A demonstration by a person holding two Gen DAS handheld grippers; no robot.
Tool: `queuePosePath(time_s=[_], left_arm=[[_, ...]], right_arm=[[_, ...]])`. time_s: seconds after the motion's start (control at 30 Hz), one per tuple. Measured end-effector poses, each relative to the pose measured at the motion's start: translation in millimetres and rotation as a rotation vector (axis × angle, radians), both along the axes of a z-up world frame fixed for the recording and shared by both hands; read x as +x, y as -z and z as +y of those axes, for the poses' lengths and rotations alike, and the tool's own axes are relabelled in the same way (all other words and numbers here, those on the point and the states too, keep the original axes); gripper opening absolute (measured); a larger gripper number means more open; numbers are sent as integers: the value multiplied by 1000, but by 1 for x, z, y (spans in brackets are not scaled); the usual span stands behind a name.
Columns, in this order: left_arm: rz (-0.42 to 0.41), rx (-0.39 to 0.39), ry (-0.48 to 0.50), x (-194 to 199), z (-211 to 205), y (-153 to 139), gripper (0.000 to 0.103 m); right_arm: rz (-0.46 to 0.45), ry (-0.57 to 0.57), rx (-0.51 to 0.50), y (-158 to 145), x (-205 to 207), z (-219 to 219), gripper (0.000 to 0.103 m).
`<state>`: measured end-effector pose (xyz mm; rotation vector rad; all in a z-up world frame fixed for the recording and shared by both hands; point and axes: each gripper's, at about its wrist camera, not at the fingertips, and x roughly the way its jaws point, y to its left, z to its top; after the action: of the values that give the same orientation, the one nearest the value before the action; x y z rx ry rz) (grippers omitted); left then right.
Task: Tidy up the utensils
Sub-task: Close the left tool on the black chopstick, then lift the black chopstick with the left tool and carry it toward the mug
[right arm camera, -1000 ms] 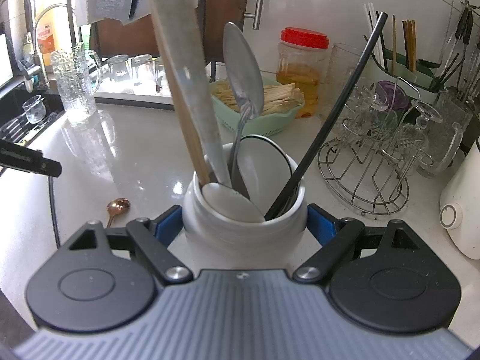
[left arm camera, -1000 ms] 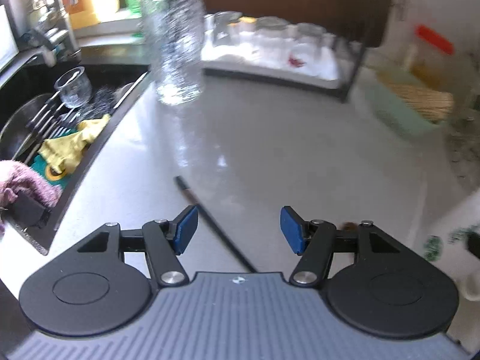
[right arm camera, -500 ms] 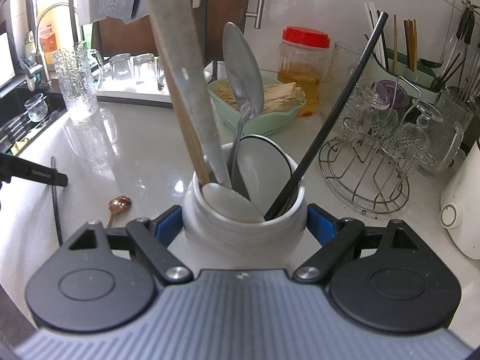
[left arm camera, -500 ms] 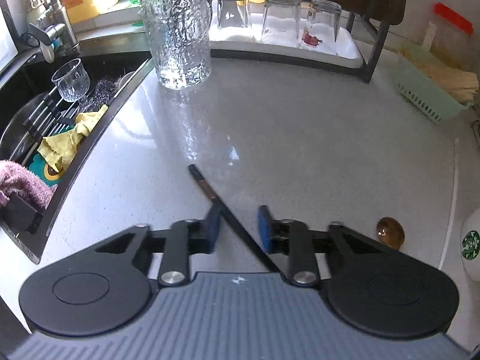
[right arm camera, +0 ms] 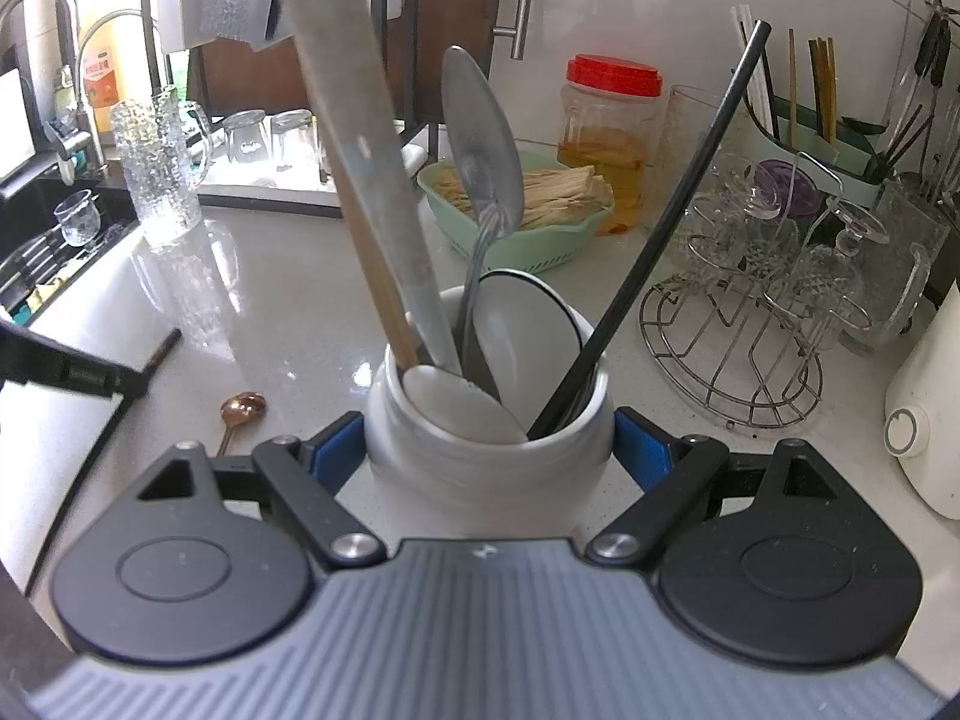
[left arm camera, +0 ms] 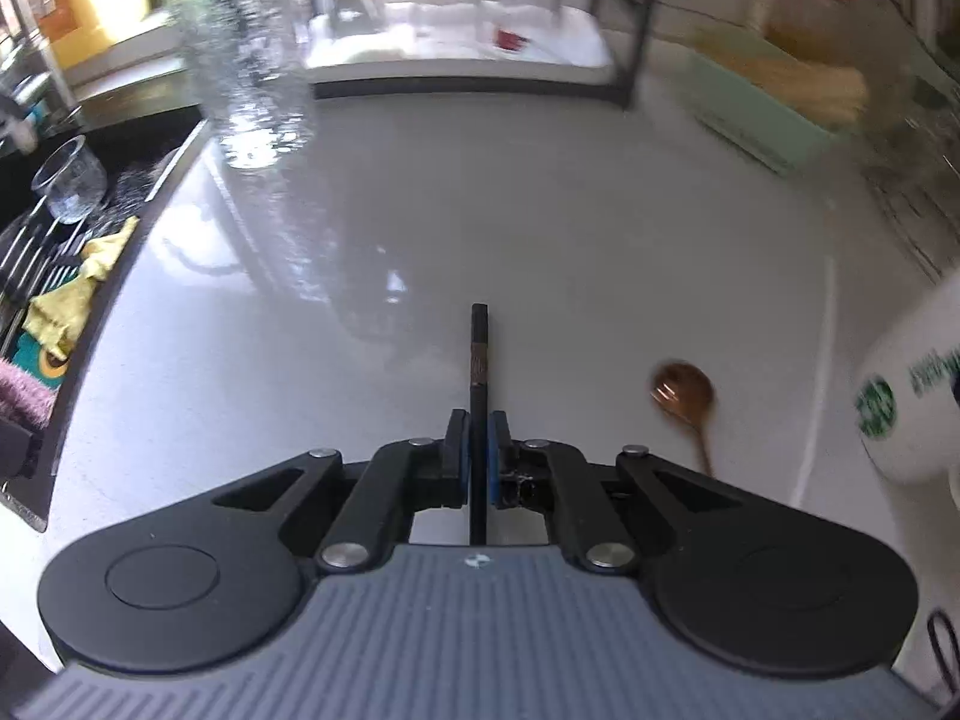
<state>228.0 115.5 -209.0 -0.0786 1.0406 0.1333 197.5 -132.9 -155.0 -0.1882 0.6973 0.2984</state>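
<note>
2 tongs in use: left tongs (left arm camera: 478, 450) closing, pads pinching a black chopstick (left arm camera: 479, 360) above the bench (left arm camera: 540, 228). Right tongs (right arm camera: 489, 456) clamp a white jar (right arm camera: 489, 450) of utensils; copper spoon (left arm camera: 684, 390) lies nearby.

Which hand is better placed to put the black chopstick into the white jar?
Left: the closing left gripper already pinches the black chopstick. The right gripper holds the white jar.
</note>
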Motion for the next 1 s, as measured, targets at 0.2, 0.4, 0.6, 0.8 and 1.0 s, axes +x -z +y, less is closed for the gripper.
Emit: queuePosePath(time_s=[0.2,0.4,0.6,0.8,1.0], left_arm=[[12,-4,80,-5,-14,1,7],[19,-12,84,-1,-17,1,17],[9,0,91,8,-12,1,30],[9,20,128,21,-11,0,30],[73,18,179,37,-11,-2,29]], right_arm=[[0,14,1,0,-1,1,90],[0,19,2,0,-3,1,90],[1,26,3,1,-7,1,90],[0,38,3,1,-11,3,90],[-2,53,4,1,-15,5,90]])
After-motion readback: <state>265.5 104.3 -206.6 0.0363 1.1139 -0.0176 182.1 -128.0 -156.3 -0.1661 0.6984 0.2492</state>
